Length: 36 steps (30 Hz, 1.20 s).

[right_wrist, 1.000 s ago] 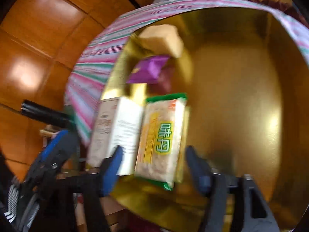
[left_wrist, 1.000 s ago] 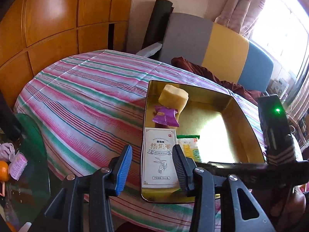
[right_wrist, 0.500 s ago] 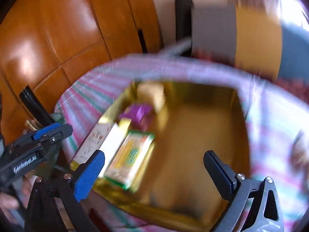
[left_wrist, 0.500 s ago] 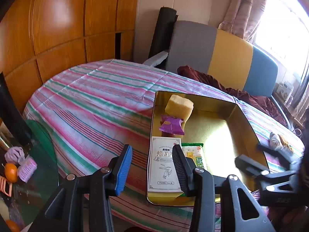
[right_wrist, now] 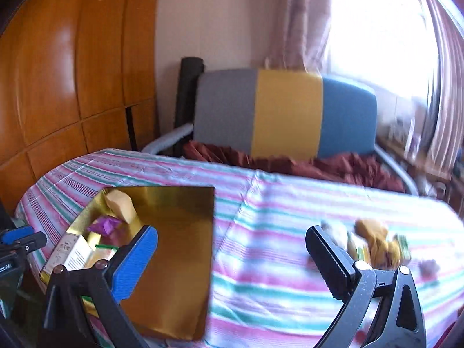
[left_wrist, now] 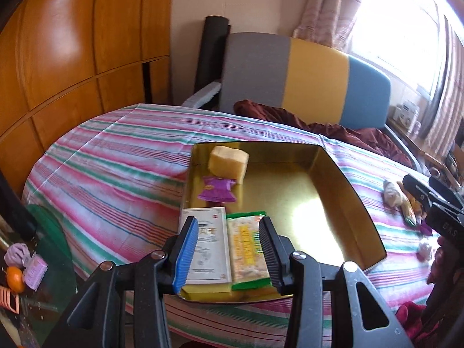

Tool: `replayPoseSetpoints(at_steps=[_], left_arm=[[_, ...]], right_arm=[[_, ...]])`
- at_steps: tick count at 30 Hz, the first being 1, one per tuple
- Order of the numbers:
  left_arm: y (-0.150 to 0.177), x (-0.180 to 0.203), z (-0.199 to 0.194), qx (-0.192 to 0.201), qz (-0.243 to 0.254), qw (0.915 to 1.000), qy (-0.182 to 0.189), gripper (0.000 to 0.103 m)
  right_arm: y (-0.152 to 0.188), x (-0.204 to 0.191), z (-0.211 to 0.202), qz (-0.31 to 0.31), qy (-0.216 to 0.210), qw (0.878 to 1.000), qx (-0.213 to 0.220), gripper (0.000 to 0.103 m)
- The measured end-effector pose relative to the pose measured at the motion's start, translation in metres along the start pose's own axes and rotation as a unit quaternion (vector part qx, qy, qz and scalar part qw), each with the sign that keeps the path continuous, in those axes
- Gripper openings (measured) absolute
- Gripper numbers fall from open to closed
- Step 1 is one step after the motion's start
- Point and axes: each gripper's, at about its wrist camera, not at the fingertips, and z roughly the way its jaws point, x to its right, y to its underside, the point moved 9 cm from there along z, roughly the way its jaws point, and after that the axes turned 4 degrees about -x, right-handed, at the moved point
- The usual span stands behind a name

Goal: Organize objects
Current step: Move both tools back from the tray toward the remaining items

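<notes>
- Four items already lie in the gold tray on the striped tabletop: a yellow block and a purple packet at the far left, a white box and a green-edged snack pack side by side at the near left. Packing them along one wall looks meant to leave the right half free.
- Several loose items wait on the cloth to the right of the tray, well apart from it; they are blurred, so I cannot tell what each is.
- Right gripper has its fingers spread as wide as they go, nothing between them, and faces the cloth between the tray and those items, likely lining up the next pick.
- Left gripper hovers over the tray's near end, fingers narrowly parted and empty, touching nothing.
</notes>
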Motion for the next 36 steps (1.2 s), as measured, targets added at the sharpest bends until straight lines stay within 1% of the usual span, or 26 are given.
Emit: replayPoseSetpoints(at_steps=[1, 2, 4, 5, 8, 11, 13, 16, 18, 20, 22, 23, 24, 25, 27, 28, 30, 33, 34, 36], left_arm=[[0.001, 0.004, 0.000, -0.001, 0.004, 1.0000, 0.003, 0.044], [0.001, 0.010, 0.001, -0.003, 0.010, 0.9999, 0.005, 0.044], [0.002, 0.021, 0.004, -0.007, 0.022, 0.9997, 0.012, 0.043], [0.002, 0.026, 0.004, -0.009, 0.027, 0.9995, 0.015, 0.043], [0.004, 0.045, 0.007, -0.016, 0.047, 0.9985, 0.025, 0.044], [0.004, 0.063, 0.009, -0.020, 0.069, 0.9968, 0.036, 0.044], [0.003, 0.077, 0.009, -0.021, 0.082, 0.9954, 0.045, 0.044], [0.002, 0.097, 0.012, -0.025, 0.100, 0.9930, 0.058, 0.044], [0.002, 0.110, 0.014, -0.031, 0.109, 0.9914, 0.066, 0.044], [0.003, 0.122, 0.018, -0.041, 0.120, 0.9894, 0.070, 0.044], [0.004, 0.137, 0.021, -0.049, 0.130, 0.9870, 0.082, 0.044], [0.004, 0.144, 0.023, -0.053, 0.137, 0.9853, 0.088, 0.044], [0.005, 0.150, 0.026, -0.058, 0.142, 0.9840, 0.091, 0.044], [0.007, 0.159, 0.029, -0.068, 0.147, 0.9818, 0.098, 0.044], [0.010, 0.177, 0.032, -0.081, 0.157, 0.9772, 0.118, 0.044], [0.010, 0.184, 0.033, -0.083, 0.162, 0.9751, 0.126, 0.044], [0.010, 0.204, 0.034, -0.089, 0.172, 0.9692, 0.151, 0.044], [0.011, 0.231, 0.039, -0.109, 0.181, 0.9605, 0.181, 0.044], [0.011, 0.241, 0.042, -0.119, 0.178, 0.9577, 0.193, 0.044], [0.010, 0.255, 0.048, -0.133, 0.170, 0.9549, 0.204, 0.044]], right_arm=[[0.011, 0.015, 0.002, 0.012, -0.015, 0.999, -0.030, 0.103], [0.019, 0.026, 0.003, 0.023, -0.028, 0.998, -0.051, 0.103], [0.029, 0.038, 0.006, 0.040, -0.057, 0.995, -0.076, 0.103], [0.037, 0.043, 0.006, 0.040, -0.064, 0.994, -0.085, 0.103], [0.045, 0.064, 0.005, 0.033, -0.060, 0.993, -0.094, 0.103], [0.042, 0.088, 0.003, 0.029, -0.034, 0.995, -0.094, 0.103], [0.035, 0.116, -0.002, 0.043, -0.008, 0.995, -0.085, 0.103], [0.023, 0.170, -0.008, 0.089, 0.030, 0.993, -0.066, 0.103], [0.022, 0.209, -0.010, 0.133, 0.057, 0.988, -0.056, 0.103], [0.028, 0.245, -0.010, 0.184, 0.072, 0.979, -0.051, 0.103], [0.040, 0.281, -0.009, 0.247, 0.088, 0.963, -0.055, 0.103], [0.049, 0.297, -0.009, 0.286, 0.089, 0.952, -0.058, 0.103], [0.057, 0.310, -0.009, 0.330, 0.089, 0.938, -0.063, 0.103], [0.066, 0.322, -0.008, 0.377, 0.076, 0.921, -0.067, 0.103], [0.078, 0.335, -0.007, 0.444, 0.051, 0.892, -0.064, 0.103], [0.083, 0.340, -0.009, 0.468, 0.045, 0.881, -0.061, 0.103], [0.089, 0.348, -0.014, 0.490, 0.049, 0.869, -0.051, 0.103], [0.090, 0.353, -0.019, 0.513, 0.042, 0.857, -0.033, 0.103], [0.090, 0.353, -0.019, 0.516, 0.037, 0.855, -0.032, 0.103], [0.089, 0.350, -0.017, 0.521, 0.025, 0.852, -0.031, 0.103]])
